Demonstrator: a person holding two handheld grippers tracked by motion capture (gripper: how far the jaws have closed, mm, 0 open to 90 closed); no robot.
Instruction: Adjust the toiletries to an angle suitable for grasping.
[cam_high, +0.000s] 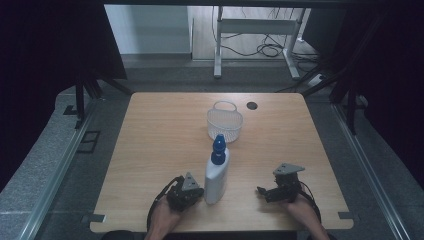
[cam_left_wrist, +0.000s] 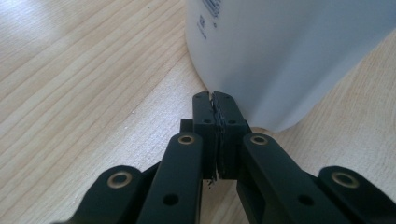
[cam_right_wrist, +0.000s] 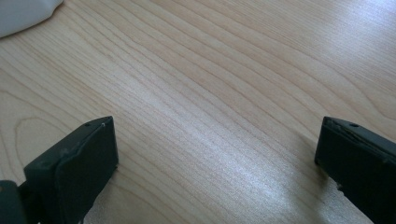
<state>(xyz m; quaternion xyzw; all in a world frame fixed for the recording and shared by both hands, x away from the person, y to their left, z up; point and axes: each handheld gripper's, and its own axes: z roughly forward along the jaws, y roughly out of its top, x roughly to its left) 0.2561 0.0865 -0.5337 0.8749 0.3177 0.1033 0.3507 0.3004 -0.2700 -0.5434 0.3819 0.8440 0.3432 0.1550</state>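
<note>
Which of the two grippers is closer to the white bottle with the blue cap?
The left. The left gripper sits right beside the bottle, its shut jaws at the bottle's base. The right gripper rests well off to the bottle's other side on the table, jaws wide open.

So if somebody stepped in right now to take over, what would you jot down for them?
Left tongs: shut with nothing between them, tips right at the base of the white bottle.
Right tongs: wide open over bare table, holding nothing.
Bottle: upright with its blue cap on, at the near middle of the table. White mesh basket: behind it, looks empty.
Done: nothing gripped or moved that I can tell.
Left: probably grasp the bottle; the basket seems the likely place for it.
</note>
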